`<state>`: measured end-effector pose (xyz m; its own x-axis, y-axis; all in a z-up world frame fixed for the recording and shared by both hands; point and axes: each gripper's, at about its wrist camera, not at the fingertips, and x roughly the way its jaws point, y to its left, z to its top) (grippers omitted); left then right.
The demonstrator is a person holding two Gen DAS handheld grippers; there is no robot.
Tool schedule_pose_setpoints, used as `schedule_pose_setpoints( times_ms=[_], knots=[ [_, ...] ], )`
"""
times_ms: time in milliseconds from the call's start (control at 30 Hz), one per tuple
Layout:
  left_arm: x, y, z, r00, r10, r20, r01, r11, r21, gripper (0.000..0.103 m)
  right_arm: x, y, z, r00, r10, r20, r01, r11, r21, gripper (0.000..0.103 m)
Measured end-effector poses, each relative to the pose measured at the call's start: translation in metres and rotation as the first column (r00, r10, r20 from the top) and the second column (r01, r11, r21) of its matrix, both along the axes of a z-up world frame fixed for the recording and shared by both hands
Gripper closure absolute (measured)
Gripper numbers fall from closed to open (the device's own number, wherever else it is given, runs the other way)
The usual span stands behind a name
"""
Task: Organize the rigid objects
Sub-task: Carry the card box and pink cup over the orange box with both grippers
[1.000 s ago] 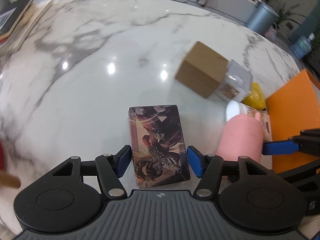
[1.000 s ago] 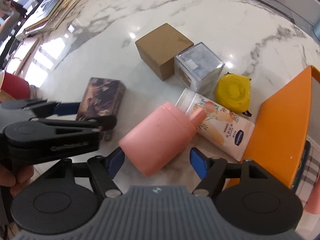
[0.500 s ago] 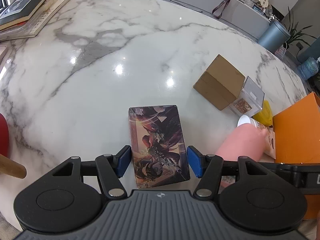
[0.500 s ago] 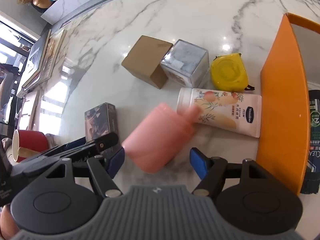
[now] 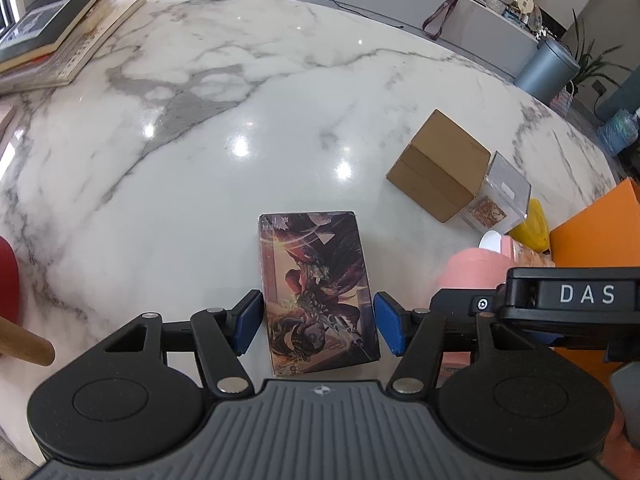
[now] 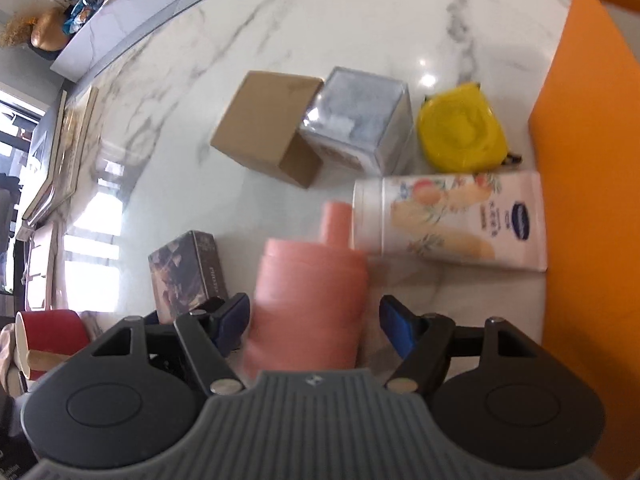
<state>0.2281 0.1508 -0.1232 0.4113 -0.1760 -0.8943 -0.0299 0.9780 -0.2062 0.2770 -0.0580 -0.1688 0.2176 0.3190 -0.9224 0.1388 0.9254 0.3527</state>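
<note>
White marble with grey veins formed the table [image 5: 168, 184], and a stack of books [image 5: 60, 44] lay at its far left corner. The left gripper [image 5: 316, 326] straddled a card box [image 5: 316, 292] lying flat near the table's near edge. The box's long axis ran straight out along the fingers, and both blue pads stood just clear of its long sides, so the jaws looked released rather than clenched. The right gripper [image 6: 314, 322] likewise bracketed a pink bottle [image 6: 308, 300] lying on its side, its narrow cap pointing away toward a printed white tube [image 6: 452, 220]. Gaps showed on both flanks, though blur made contact hard to rule out. Beyond sat a brown carton [image 6: 268, 124], a clear cube [image 6: 360, 120] and a yellow tape measure [image 6: 460, 128], with an orange box [image 6: 592, 184] at the right edge. Judging by this, each piece already lay lengthwise between its own jaws, so closing them should grip across the narrow width.
</note>
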Motion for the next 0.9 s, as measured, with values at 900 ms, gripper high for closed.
schedule_pose_setpoints(
  times_ms=[900],
  knots=[
    [-0.002, -0.021, 0.004, 0.995, -0.082, 0.047, 0.078, 0.993, 0.094, 0.034, -0.031, 0.011, 0.010, 0.929, 0.366, 0.065, -0.340, 0.907, -0.249, 0.048]
  ],
)
